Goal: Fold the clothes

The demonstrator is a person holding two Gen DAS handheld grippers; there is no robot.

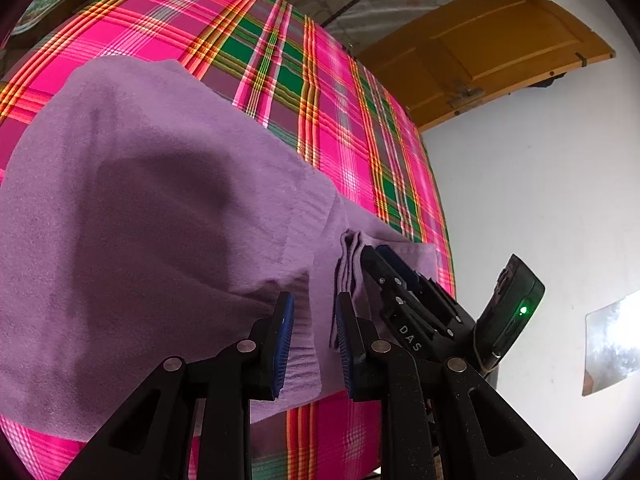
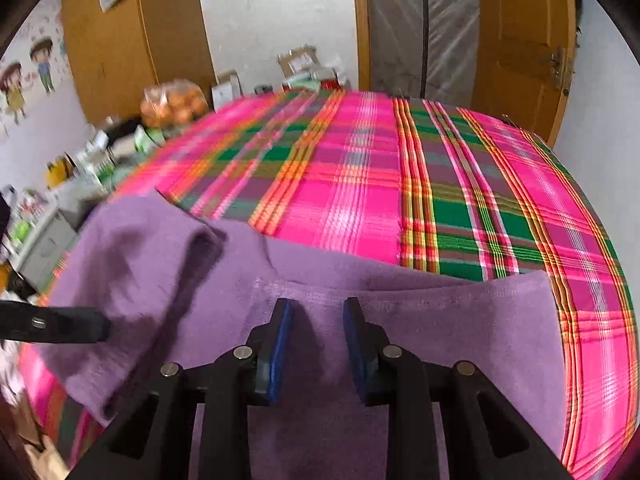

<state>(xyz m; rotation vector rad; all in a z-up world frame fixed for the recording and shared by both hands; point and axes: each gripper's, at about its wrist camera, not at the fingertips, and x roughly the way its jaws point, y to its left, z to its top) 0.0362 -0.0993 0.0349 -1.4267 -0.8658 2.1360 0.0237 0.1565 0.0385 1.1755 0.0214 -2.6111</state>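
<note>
Pink, green and orange plaid cover (image 1: 340, 120) spreads over the whole work surface; whether a bed or a bench lies under it cannot be told. Behind it stand a wooden door (image 1: 500, 52), a doorway hung with clear plastic sheeting (image 2: 420, 20) and white walls. Cartoon wall stickers (image 2: 16, 88) and a bag of oranges (image 2: 172, 104) are off to the left in the right wrist view, which is partly blurred.

A purple fleece garment (image 1: 160, 200) lies on the plaid cover along its near edge, rumpled rather than flat, with a raised ridge on its left part in the right wrist view.

The left tongs (image 1: 314, 340) stand partly open. A ribbed edge of the garment runs up between their blue pads. It lies against the left-hand pad, but whether both pads pinch it cannot be told. In the right wrist view their tip (image 2: 105, 324) is buried in the lifted left side of the garment.

The right tongs (image 2: 316, 336) are also partly open and point down at the garment, with purple fabric and a dark shadow showing in the gap. In the left wrist view their tip (image 1: 378, 258) sits just beside a small standing bunch of folded fabric. Whether they grip it cannot be told. A black device with a green light (image 1: 516, 308) rides on them.
</note>
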